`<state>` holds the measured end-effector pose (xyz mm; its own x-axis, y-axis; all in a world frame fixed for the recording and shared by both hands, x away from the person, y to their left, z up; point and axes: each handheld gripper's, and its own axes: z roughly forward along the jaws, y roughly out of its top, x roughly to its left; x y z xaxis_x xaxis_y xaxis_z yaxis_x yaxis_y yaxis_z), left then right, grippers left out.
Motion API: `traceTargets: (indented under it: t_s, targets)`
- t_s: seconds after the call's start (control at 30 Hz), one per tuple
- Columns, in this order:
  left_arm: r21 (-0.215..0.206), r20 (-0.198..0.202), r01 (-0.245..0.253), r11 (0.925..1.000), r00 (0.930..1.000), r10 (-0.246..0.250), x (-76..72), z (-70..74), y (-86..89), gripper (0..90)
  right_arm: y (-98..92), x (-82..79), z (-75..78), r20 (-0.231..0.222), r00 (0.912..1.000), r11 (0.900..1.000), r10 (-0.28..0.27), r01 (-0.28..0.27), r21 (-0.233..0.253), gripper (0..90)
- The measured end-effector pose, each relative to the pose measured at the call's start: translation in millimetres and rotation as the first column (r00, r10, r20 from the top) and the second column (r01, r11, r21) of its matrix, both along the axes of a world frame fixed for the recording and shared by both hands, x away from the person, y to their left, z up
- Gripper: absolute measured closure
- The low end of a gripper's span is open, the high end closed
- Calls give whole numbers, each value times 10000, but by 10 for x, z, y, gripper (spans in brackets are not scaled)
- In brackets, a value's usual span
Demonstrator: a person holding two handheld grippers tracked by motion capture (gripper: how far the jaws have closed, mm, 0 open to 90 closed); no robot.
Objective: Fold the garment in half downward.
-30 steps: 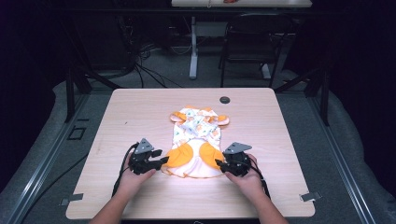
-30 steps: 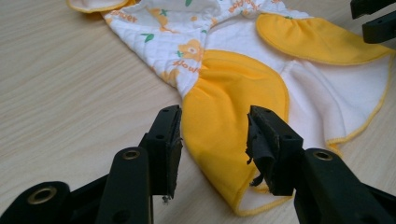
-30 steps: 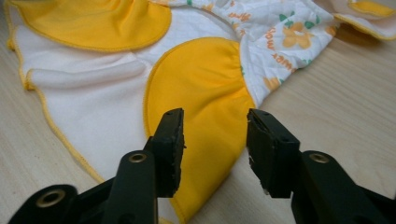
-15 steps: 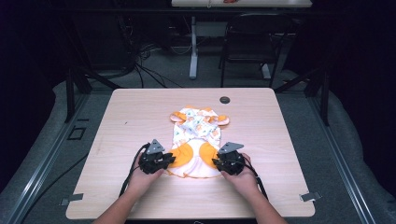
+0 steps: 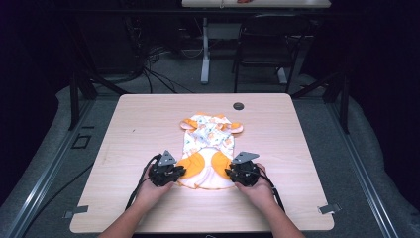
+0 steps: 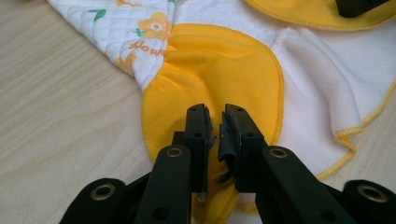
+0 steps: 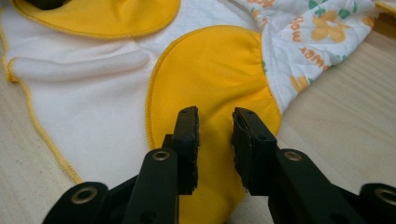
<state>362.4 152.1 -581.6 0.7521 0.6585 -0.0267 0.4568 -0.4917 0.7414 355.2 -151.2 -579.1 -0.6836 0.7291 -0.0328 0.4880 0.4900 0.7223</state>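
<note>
Two grippers: both at the near hem of one small garment (image 5: 208,148), one at each lower corner.
Garment position: flat on the table (image 5: 148,124), around its middle, closer to the near edge than the far one.
Long axis: away from the person, neck end far, hem end near.
Left gripper (image 5: 174,172): over the left orange patch (image 6: 219,88); jaws nearly together with a thin gap, patch lying under and ahead of the tips; whether any cloth is pinched, cannot tell.
Right gripper (image 5: 232,172): over the right orange patch (image 7: 210,74); jaws parted with a plain gap, nothing between them, cloth lying just ahead and beneath.
Direction from jaws: fabric straight forward of both sets of tips, hem edge right under them.
Nearer hand: neither by much; both about level at the hem, left slightly further along in closing.
Likely next need: a low pinch on each hem corner, judged from the matched placement.
Look of garment: white quilted body printed with orange flowers and green leaves, plain white lining edged in yellow stitching (image 7: 42,135), two rounded orange patches, orange trim at the far end.
Other item: small dark round disc (image 5: 238,105) on the far part of the table, well apart from the cloth.
</note>
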Motion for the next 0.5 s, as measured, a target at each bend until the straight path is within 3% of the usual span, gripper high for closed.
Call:
traceTargets:
  t_s: [0.5]
  targets:
    - [289, -235, 304, 9991, 9993, -297, -162, 31, -5, 796, -5, -114, 9, -241, 9991, 9993, 362, -361, 77, 703]
